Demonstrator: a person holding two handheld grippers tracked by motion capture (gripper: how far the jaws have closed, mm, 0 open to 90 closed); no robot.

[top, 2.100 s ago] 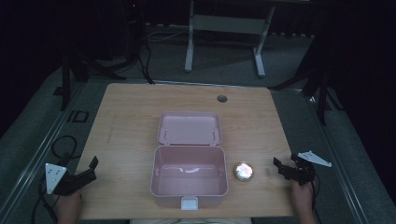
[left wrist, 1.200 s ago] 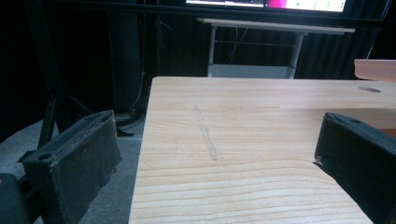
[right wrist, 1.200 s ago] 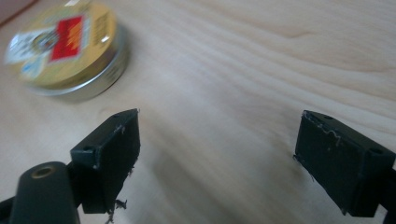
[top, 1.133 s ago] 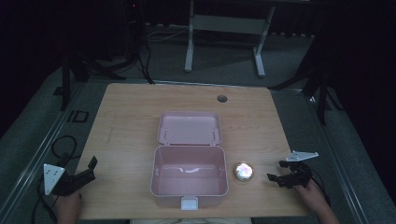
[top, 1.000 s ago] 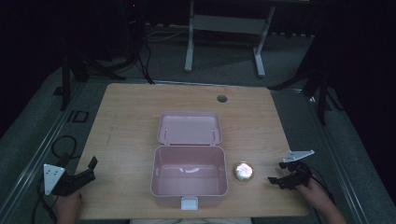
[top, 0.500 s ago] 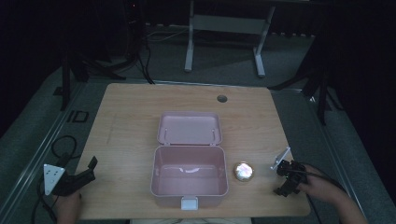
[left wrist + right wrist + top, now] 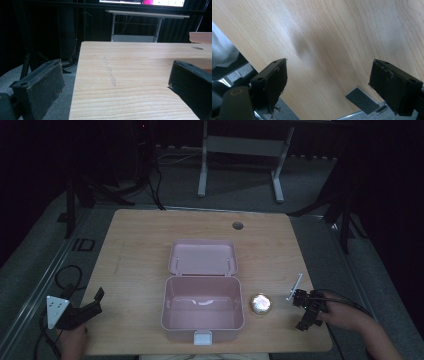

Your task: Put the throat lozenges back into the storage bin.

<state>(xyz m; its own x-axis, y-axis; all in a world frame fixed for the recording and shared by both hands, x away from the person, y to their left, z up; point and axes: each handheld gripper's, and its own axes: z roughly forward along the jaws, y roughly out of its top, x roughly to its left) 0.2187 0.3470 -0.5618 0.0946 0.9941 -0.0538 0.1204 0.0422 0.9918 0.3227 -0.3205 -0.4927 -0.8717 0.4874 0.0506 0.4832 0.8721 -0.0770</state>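
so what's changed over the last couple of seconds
The right gripper has swung round near the table's right edge: its grey plate, which lay flat pointing right, now stands tilted up and the fingers point down at the tabletop, wide open and empty. The left gripper, the open pink box and the small round object stayed put.

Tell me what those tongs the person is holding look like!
Each hand carries black two-jaw tongs. The left tongs wear a grey three-cornered plate with small dark dots on top, and a black cable curls off beside them. The right tongs have a thin grey plate too. Close up, the jaws end in chunky black blocks with rough, slightly frayed edges and a small round hole in each.
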